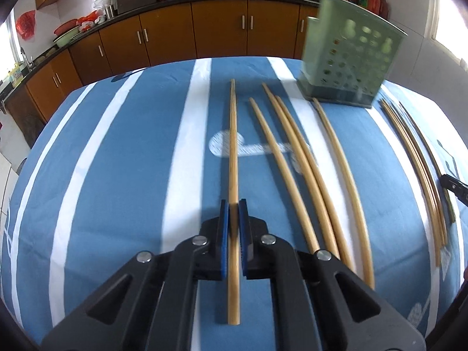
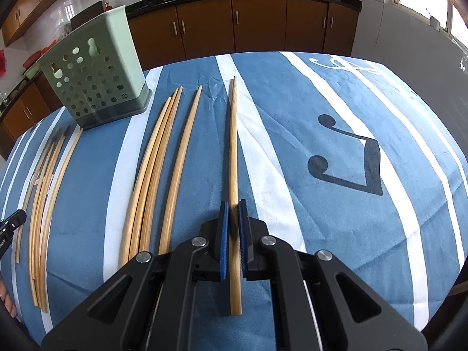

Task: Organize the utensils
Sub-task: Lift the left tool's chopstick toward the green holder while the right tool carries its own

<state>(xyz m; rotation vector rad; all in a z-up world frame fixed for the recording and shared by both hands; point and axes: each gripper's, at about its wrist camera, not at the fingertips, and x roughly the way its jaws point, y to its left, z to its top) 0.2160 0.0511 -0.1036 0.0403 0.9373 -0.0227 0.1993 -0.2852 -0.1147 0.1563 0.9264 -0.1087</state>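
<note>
Several bamboo chopsticks lie lengthwise on a blue and white striped cloth (image 1: 117,161). My left gripper (image 1: 233,204) is shut on one chopstick (image 1: 233,146), the leftmost of its view. My right gripper (image 2: 233,204) is shut on another chopstick (image 2: 233,146), the rightmost of its view. A pale green perforated utensil holder (image 1: 348,61) stands at the far side of the table; in the right wrist view the holder (image 2: 93,79) is at the upper left. Loose chopsticks (image 1: 295,161) lie between the two grippers, and a group of three (image 2: 152,169) shows in the right wrist view.
A bundle of thin chopsticks (image 1: 415,161) lies right of the holder. The other gripper's tip (image 1: 456,187) shows at the right edge, and at the left edge of the right wrist view (image 2: 11,222). Brown kitchen cabinets (image 1: 219,32) with woks stand beyond the table.
</note>
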